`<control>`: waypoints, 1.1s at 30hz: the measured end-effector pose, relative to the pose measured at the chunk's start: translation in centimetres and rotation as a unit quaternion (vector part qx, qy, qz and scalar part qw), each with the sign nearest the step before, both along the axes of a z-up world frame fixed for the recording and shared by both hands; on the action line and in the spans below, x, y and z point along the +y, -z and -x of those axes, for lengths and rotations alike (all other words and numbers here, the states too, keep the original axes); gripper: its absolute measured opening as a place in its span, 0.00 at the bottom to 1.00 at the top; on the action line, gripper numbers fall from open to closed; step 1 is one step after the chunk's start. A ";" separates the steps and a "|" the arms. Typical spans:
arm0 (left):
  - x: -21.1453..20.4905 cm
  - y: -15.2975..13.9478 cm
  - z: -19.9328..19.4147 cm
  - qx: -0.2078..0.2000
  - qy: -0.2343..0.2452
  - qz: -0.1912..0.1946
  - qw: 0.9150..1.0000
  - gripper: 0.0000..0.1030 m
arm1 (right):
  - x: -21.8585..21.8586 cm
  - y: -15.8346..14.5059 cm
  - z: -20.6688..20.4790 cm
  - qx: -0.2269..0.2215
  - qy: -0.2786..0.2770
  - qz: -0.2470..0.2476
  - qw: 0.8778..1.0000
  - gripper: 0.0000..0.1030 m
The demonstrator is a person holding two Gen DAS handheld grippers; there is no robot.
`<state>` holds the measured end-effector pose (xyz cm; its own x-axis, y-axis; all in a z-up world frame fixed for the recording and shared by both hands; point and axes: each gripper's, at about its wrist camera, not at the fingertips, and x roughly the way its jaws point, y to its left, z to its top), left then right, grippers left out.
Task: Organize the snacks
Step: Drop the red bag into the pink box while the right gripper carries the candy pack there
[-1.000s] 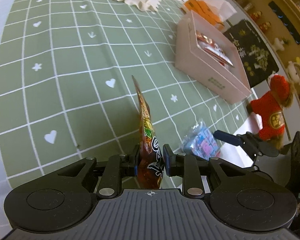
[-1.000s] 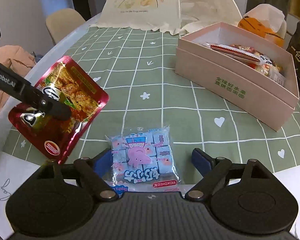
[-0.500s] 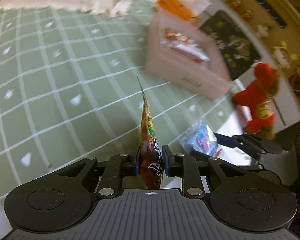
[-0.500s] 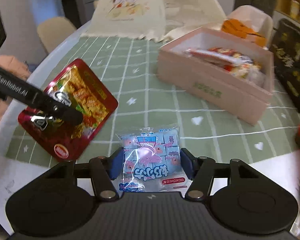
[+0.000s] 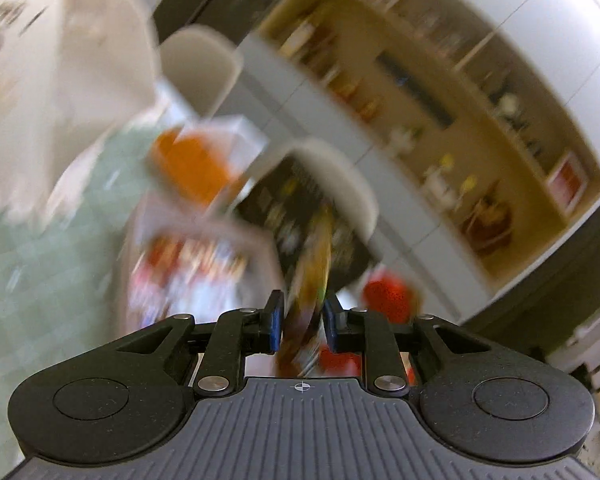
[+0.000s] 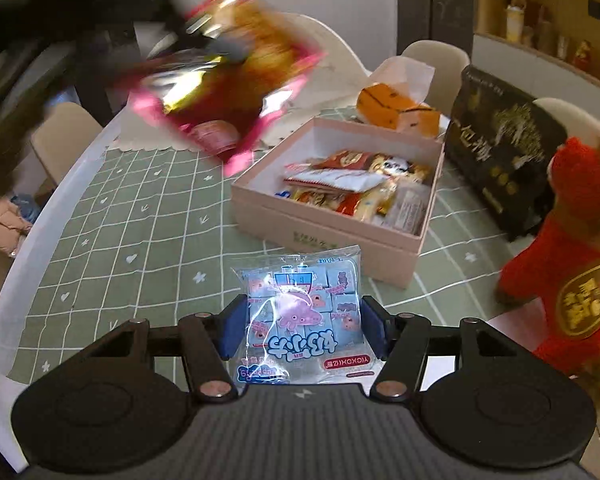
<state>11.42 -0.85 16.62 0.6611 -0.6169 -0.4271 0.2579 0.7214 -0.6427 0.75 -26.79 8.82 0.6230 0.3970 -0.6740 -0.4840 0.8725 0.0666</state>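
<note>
My left gripper (image 5: 300,320) is shut on a red foil snack pouch (image 5: 310,280), seen edge-on and blurred. The right wrist view shows the pouch (image 6: 228,92) held high above the table, left of the pink box (image 6: 324,240). The box is open and holds several snack packs (image 6: 356,188). My right gripper (image 6: 300,326) is shut on a pale blue candy bag (image 6: 300,312), lifted just in front of the box.
Green checked tablecloth (image 6: 140,240) covers the table. A black gift bag (image 6: 500,148) and a red plush toy (image 6: 572,248) stand right of the box. An orange package (image 6: 396,112) lies behind it. Chairs ring the far side.
My left gripper has swung up and right with the pouch, toward the box. My right gripper has lifted the blue bag and come closer to the box.
</note>
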 end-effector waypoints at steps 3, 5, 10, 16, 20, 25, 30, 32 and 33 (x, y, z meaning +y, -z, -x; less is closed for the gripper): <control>0.1 0.8 -3.6 0.012 -0.026 0.001 1.000 0.24 | 0.2 -0.8 -0.1 -0.007 0.008 0.017 1.000 0.58; 0.6 1.5 -3.6 0.002 -0.050 -0.004 0.999 0.24 | 0.0 -1.5 0.0 -0.014 0.013 0.024 1.000 0.58; 2.8 3.4 -0.4 0.000 -0.080 -0.029 0.996 0.24 | -1.1 -2.3 -1.8 0.000 0.032 0.012 0.999 0.58; 3.3 6.8 4.3 0.025 -0.093 -0.124 0.988 0.24 | 0.8 -4.4 -8.1 -0.029 0.048 -0.003 0.998 0.58; 2.3 9.5 5.8 0.039 -0.089 -0.179 0.979 0.24 | 2.8 -4.7 -14.4 -0.064 0.088 -0.036 0.993 0.69; 2.8 12.2 8.4 0.050 -0.126 -0.233 0.963 0.24 | 4.1 -1.6 -15.6 -0.019 0.118 -0.029 0.992 0.69; 3.4 14.5 10.3 0.054 -0.144 -0.288 0.945 0.24 | 5.3 2.1 -9.3 -0.027 0.137 -0.027 0.990 0.75; 3.1 15.1 10.8 0.038 -0.140 -0.291 0.945 0.25 | 6.4 3.9 -6.9 -0.011 0.121 -0.019 0.992 0.75; 2.9 15.3 11.2 0.026 -0.130 -0.288 0.948 0.25 | 7.0 4.6 -5.9 -0.003 0.117 -0.012 0.993 0.75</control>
<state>0.17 2.10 1.34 0.7283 -0.0893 -0.6794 0.0014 0.9917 -0.1288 6.69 -19.77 4.19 0.7045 0.2570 -0.6615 -0.2695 0.9592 0.0857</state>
